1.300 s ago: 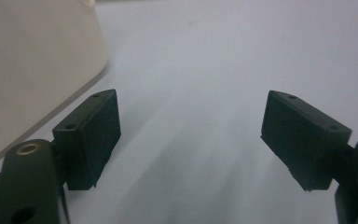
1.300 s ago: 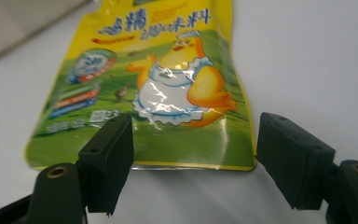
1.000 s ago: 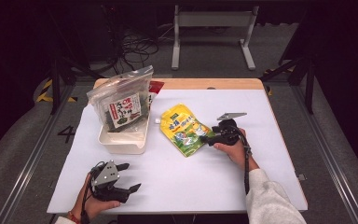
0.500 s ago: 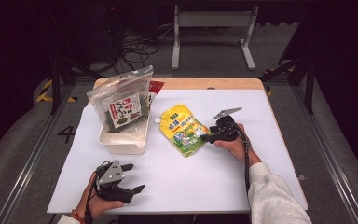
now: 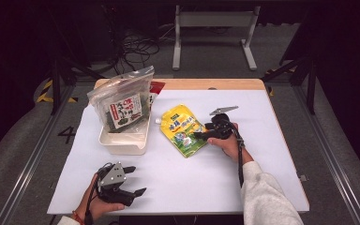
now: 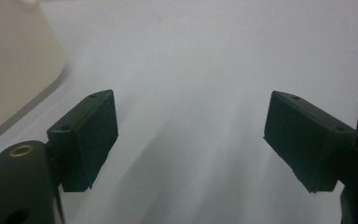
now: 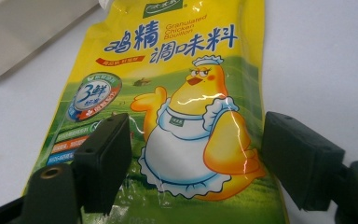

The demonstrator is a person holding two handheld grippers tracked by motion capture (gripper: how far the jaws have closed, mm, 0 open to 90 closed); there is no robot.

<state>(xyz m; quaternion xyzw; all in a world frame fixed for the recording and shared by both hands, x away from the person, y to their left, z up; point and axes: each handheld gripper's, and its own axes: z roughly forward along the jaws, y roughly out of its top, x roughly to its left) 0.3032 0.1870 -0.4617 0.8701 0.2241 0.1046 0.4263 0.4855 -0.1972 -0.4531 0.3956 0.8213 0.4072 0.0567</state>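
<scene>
A yellow chicken-bouillon pouch point(image 5: 183, 130) lies flat on the white table point(image 5: 262, 154), its spout toward the bin. My right gripper point(image 5: 201, 133) reaches it from the right. In the right gripper view the pouch point(image 7: 182, 107) lies under and between the jaws of that gripper point(image 7: 193, 154). The jaws have just been opening and the pads stand apart without pressing it. My left gripper point(image 5: 138, 179) rests near the table's front left, open over bare table point(image 6: 189, 135).
A cream bin point(image 5: 122, 143) at the left holds an upright clear bag of seaweed snacks point(image 5: 122, 105), with a red packet point(image 5: 157, 87) behind it. The bin's corner point(image 6: 9, 60) shows left of my left jaws. A wooden strip point(image 5: 206, 84) edges the table's far side.
My right gripper has edged slightly left onto the pouch's near end. The left hand and the pouch have stayed put.
</scene>
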